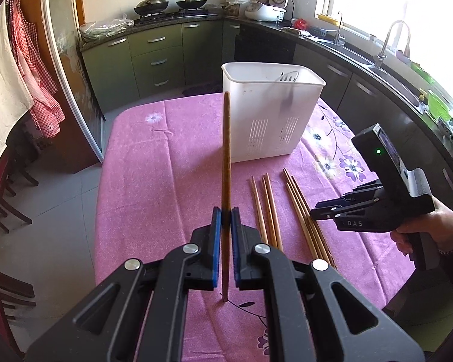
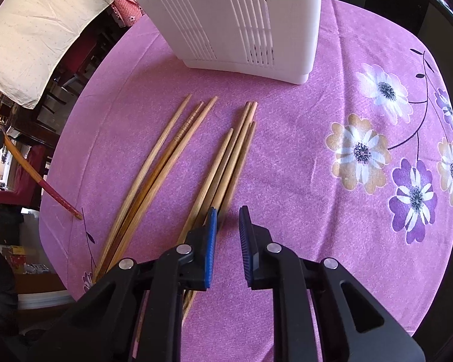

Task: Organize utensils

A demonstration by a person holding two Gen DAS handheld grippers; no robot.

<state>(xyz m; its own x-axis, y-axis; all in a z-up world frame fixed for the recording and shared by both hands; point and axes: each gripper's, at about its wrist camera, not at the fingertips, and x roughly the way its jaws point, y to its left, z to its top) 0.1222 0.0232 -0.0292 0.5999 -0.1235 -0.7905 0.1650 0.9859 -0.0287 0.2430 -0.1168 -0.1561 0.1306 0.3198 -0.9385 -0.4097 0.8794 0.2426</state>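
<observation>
The left gripper's (image 1: 226,215) blue fingers (image 1: 216,235) clamp one dark chopstick (image 1: 226,150), raised above the pink tablecloth (image 1: 154,181). The right gripper (image 2: 228,211) hangs narrowly parted and empty over the loose chopsticks (image 2: 178,157), near the white holder (image 2: 226,15).

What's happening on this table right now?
A person is sorting chopsticks into a white slotted holder on a pink flowered tablecloth. The left gripper is shut on one dark chopstick, held above the cloth. The right gripper is low over the loose chopsticks lying in front of the holder, its pads apart with nothing gripped. One metal utensil already stands in the holder.
</observation>
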